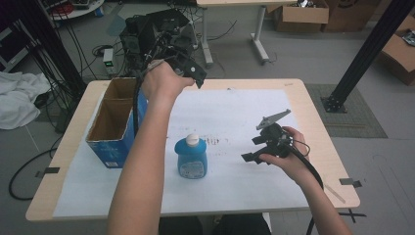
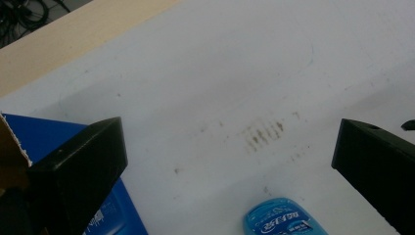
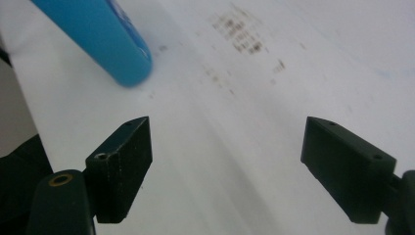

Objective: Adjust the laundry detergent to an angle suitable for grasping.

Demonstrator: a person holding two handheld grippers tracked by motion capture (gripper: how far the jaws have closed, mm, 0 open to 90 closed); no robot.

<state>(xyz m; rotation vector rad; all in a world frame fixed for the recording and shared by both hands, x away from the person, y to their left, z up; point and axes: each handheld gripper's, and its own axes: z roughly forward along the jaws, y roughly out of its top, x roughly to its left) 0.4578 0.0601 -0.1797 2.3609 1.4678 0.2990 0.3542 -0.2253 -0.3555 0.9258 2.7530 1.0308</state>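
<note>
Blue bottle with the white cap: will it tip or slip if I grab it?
The blue bottle stands upright, taller than wide, so a nudge near the white cap could probably tip it. Its smooth, rounded plastic may slip. It looks stiff enough, though thin walls might flex.

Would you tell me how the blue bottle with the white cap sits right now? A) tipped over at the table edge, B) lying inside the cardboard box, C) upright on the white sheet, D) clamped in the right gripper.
C: the blue bottle stands upright on the white sheet, beside the cardboard box, with both grippers' jaws apart from it.
</note>
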